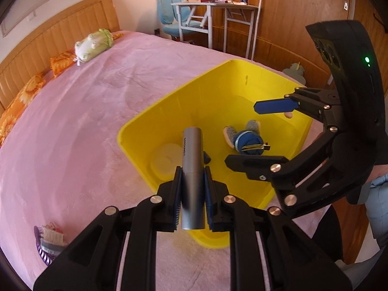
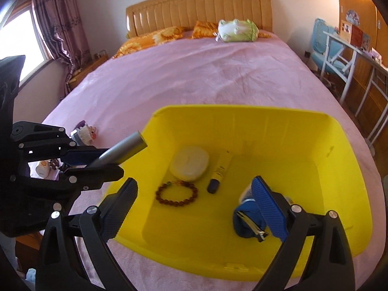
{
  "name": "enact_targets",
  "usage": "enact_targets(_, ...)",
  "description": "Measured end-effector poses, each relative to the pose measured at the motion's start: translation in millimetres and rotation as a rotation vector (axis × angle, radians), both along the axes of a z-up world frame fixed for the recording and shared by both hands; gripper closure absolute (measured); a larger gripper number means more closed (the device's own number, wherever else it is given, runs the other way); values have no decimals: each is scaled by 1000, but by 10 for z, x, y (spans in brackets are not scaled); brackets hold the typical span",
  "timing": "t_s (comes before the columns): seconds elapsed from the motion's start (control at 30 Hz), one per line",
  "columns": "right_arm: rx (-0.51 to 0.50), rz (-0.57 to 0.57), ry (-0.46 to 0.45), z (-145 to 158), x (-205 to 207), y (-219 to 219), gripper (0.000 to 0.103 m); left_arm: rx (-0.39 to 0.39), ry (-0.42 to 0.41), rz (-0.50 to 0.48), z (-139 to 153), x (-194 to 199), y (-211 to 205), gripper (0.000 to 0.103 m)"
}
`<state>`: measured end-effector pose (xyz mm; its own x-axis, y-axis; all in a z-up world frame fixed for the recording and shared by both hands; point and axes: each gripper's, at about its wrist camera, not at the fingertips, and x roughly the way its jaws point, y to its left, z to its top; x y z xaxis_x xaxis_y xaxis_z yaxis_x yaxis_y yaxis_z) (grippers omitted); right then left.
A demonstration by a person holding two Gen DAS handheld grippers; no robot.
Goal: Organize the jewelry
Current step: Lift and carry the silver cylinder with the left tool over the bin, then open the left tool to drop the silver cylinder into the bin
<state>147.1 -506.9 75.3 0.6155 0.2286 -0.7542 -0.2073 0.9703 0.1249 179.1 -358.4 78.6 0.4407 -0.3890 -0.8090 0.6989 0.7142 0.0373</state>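
Note:
My left gripper is shut on a silver tube, held over the near rim of a yellow bin on the pink bed. From the right wrist view the same silver tube sticks out of the left gripper at the bin's left rim. My right gripper stands open over the bin with nothing between its fingers; it also shows as the right gripper at the right. Inside lie a brown bead bracelet, a round white case, a pale tube with a dark cap and a blue fabric hair clip.
A small pile of hair accessories lies on the pink blanket at the left. A green plush pillow sits by the wooden headboard. A white desk and blue chair stand beyond the bed.

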Motion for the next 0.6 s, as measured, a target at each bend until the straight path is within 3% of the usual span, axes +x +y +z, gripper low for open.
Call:
enact_targets(0.27, -59, -81, 192, -265, 317, -417, 7, 65, 92, -29, -333, 280, -436, 86)
enact_targets(0.6, -103, -72, 282, -418, 360, -594, 7, 175, 165, -46, -741, 402, -717, 86)
